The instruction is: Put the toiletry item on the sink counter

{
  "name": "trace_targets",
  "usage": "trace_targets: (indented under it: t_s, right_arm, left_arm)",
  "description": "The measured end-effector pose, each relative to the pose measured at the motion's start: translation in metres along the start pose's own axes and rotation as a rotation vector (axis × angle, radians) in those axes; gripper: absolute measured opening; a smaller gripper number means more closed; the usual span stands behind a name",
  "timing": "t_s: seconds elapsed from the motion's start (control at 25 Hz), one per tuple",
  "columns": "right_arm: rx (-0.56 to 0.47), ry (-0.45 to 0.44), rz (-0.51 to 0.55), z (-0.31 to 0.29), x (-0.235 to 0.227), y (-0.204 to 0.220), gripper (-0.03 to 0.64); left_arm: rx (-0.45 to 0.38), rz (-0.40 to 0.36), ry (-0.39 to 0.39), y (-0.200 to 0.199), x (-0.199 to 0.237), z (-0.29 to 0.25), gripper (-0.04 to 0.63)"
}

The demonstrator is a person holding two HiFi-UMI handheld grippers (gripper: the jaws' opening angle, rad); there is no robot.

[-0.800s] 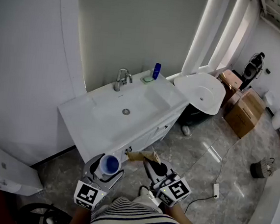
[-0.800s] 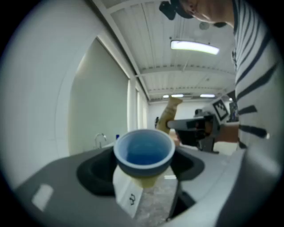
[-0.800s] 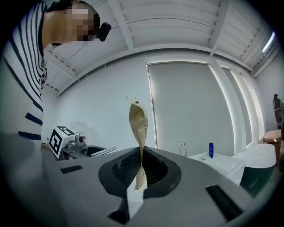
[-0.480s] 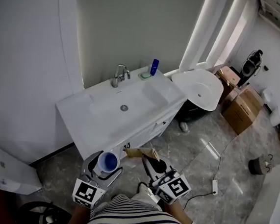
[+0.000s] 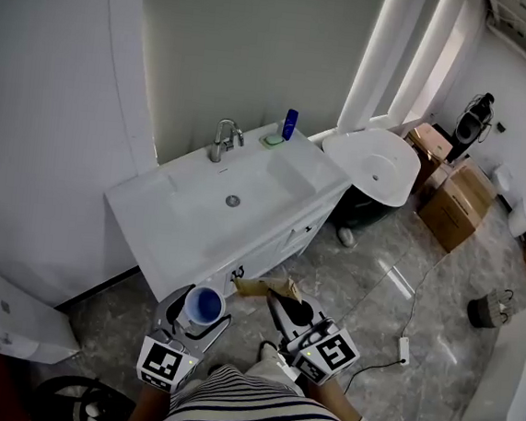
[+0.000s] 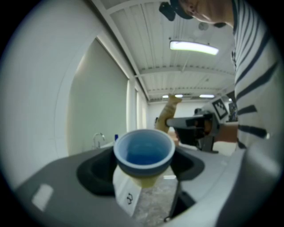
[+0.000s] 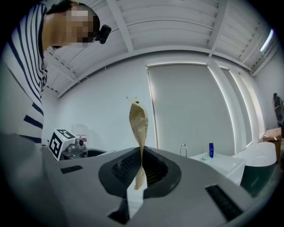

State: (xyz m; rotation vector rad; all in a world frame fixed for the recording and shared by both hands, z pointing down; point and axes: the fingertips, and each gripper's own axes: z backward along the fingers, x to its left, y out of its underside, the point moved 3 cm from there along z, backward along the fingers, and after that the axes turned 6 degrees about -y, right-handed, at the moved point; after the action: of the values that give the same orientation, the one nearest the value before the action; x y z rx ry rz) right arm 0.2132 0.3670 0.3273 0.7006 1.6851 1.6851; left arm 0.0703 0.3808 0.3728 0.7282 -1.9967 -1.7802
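Note:
A blue cup with a pale base and a white tag stands upright between the jaws of my left gripper, which is shut on it; in the left gripper view the cup fills the middle. My right gripper is shut on a thin tan packet, which stands up twisted from the jaws in the right gripper view. Both grippers hover over the floor, just short of the front edge of the white sink counter.
On the counter stand a chrome faucet, a green soap dish and a blue bottle at the back right. A round white fixture sits right of the counter, with cardboard boxes beyond. A cable lies on the floor.
The head view has shifted slightly, so the counter sits a little higher and further left. Both grippers keep their place and their hold.

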Motion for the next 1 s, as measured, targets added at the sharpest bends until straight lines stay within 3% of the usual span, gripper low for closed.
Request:
trace_targets:
  t_s: [0.2, 0.56, 0.76, 1.0]
  right_arm:
    - [-0.071, -0.014, -0.041, 0.005, -0.011, -0.009, 0.014]
    - [-0.077, -0.025, -0.079, 0.011, -0.049, -0.007, 0.014]
    - [-0.105, -0.056, -0.094, 0.013, -0.084, -0.015, 0.014]
    - [-0.062, -0.089, -0.061, 0.02, -0.143, -0.023, 0.014]
  left_arm:
    - [0.004, 0.002, 0.004, -0.001, -0.004, -0.01, 0.37]
    - [0.017, 0.008, -0.005, -0.004, -0.013, -0.046, 0.37]
    - [0.021, 0.012, -0.028, -0.008, -0.02, -0.079, 0.37]
    - [0.007, 0.019, -0.077, -0.023, -0.031, -0.126, 0.37]
